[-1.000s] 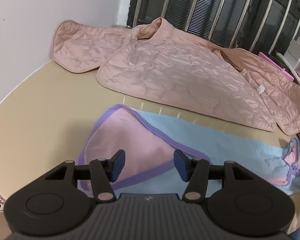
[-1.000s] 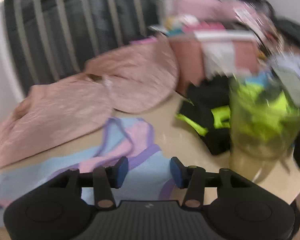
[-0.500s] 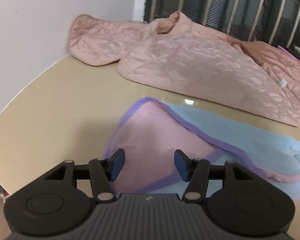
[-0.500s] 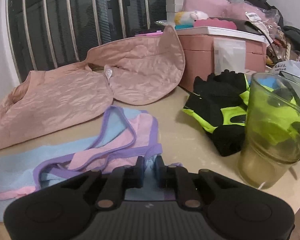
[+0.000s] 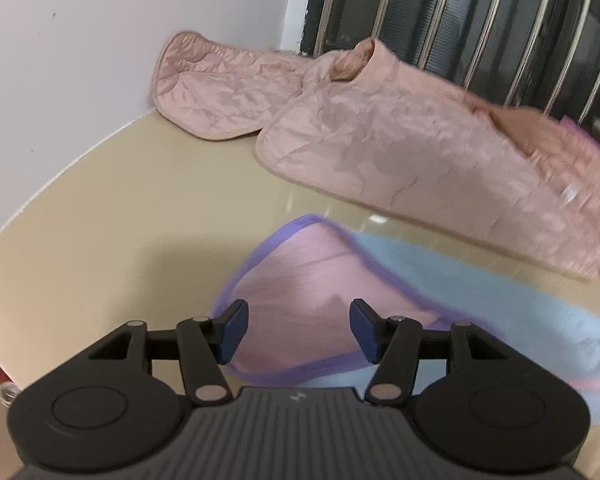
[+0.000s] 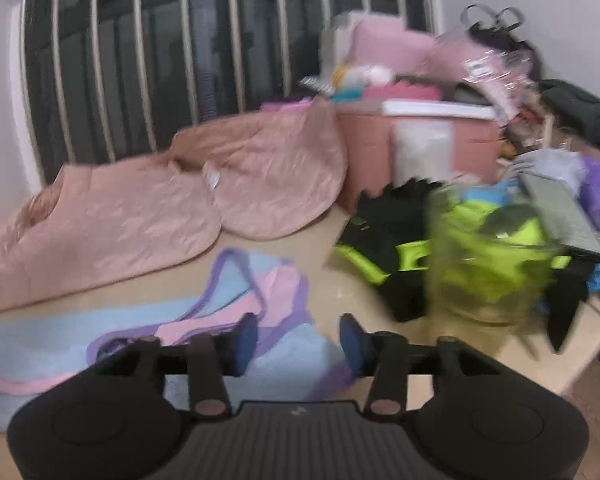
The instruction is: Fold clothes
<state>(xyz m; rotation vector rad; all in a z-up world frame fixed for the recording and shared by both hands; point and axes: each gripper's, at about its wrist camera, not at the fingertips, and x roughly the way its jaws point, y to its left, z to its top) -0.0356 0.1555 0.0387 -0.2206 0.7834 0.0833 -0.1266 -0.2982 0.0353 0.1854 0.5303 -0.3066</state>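
The left gripper (image 5: 299, 330) is hovering over the pink end of the top (image 5: 300, 304), a blue and pink garment edged in purple that is lying flat on the beige table (image 5: 120, 220). Its fingers are standing apart with nothing pressed between them; the pink cloth is showing below the gap. From this gripper, the top's blue part is running off toward 3 o'clock, and the quilted pink jacket (image 5: 400, 152) is spreading from 11 to 2 o'clock, against the white wall (image 5: 80, 60) and the barred window (image 5: 480, 20).

In the right wrist view, which is blurred, the right gripper (image 6: 299, 338) is hanging over the other end of the top (image 6: 240, 292), where purple-edged straps are lying in loops. Its jaws are opening, and no cloth is being pinched; the left pad is sitting over the fabric and the right pad over bare table (image 6: 340, 292). The jacket (image 6: 140, 216) is lying at 10 to 12 o'clock. At 2 o'clock, black and neon-green gloves (image 6: 384, 256) are resting just beside a greenish glass (image 6: 492, 264), and a pink box (image 6: 420, 140) is sitting behind them among clutter.
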